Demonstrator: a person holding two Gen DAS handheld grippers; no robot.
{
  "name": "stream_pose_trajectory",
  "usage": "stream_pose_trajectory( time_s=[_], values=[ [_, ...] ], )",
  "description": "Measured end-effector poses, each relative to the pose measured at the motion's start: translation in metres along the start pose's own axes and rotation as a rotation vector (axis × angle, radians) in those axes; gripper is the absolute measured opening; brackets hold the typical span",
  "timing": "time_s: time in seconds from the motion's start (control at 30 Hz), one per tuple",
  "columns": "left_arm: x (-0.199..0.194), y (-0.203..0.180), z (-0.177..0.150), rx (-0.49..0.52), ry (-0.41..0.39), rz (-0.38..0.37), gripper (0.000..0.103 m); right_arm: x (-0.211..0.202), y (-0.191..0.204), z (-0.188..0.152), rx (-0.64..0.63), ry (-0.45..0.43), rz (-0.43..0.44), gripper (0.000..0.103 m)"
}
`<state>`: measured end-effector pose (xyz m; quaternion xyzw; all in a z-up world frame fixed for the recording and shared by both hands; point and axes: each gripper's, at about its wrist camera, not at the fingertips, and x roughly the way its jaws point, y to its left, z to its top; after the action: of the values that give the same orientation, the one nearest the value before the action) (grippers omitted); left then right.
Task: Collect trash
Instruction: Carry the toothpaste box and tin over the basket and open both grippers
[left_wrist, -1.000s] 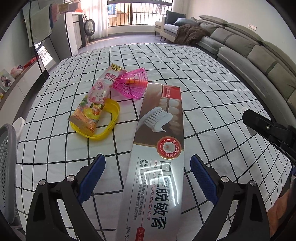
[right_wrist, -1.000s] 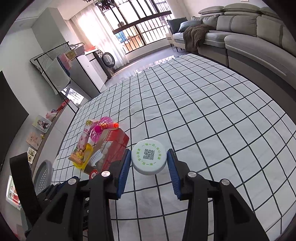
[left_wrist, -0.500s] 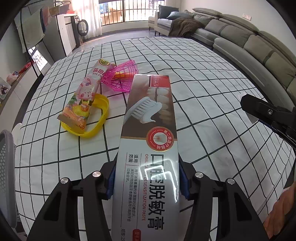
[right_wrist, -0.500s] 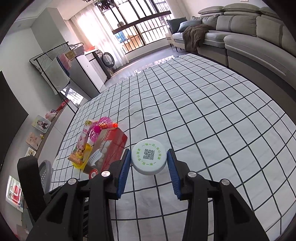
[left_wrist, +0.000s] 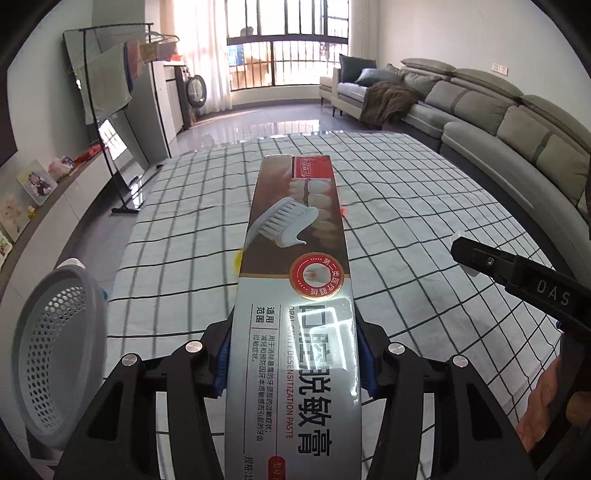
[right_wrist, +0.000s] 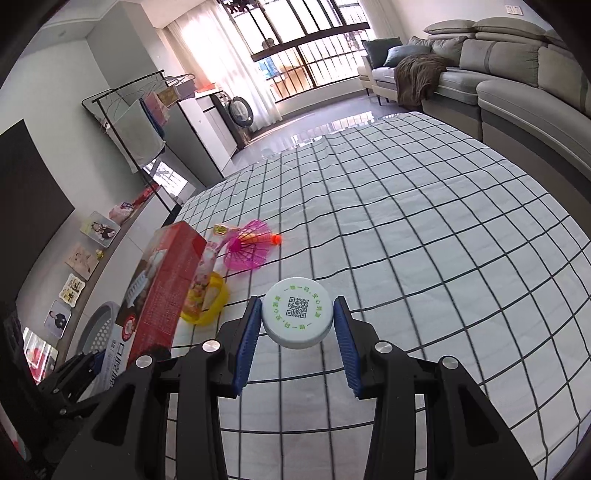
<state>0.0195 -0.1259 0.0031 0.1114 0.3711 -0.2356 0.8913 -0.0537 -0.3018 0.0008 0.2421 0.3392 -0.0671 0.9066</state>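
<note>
A long silver and red toothpaste box (left_wrist: 295, 258) is clamped between the blue pads of my left gripper (left_wrist: 295, 356) and is lifted off the checked cloth (left_wrist: 424, 258), pointing away from me. My right gripper (right_wrist: 297, 332) is shut on a white round lid (right_wrist: 297, 317) with a green printed code, held just above the cloth. In the right wrist view, the raised toothpaste box (right_wrist: 162, 288) stands to the left. Beside it on the cloth lie a pink shuttlecock (right_wrist: 251, 247), a snack packet (right_wrist: 205, 273) and a yellow ring (right_wrist: 216, 299).
A grey perforated basket (left_wrist: 48, 369) stands low at the left, off the cloth's edge. A grey sofa (left_wrist: 517, 122) runs along the right. A clothes rack (left_wrist: 110, 92) and cabinets line the left wall. A hand (left_wrist: 543, 398) shows at the lower right.
My left gripper closed on the toothpaste box, then raised it off the cloth and tipped up, which brought the basket into view. The right gripper kept its grip on the lid and shifted slightly.
</note>
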Motion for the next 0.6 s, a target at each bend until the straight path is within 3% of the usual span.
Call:
stream_pose_trajectory(
  time_s=[0.27, 0.6],
  values=[
    [-0.043, 0.087, -0.012, -0.104, -0.071, 0.122, 0.051, 0.019, 0.070, -0.002, -0.100, 0.035, 0.116, 0.039],
    [-0.066, 0.185, -0.036, -0.190, -0.046, 0.279, 0.051, 0.056, 0.201, -0.010, -0.326, 0.098, 0.329, 0.039]
  ],
)
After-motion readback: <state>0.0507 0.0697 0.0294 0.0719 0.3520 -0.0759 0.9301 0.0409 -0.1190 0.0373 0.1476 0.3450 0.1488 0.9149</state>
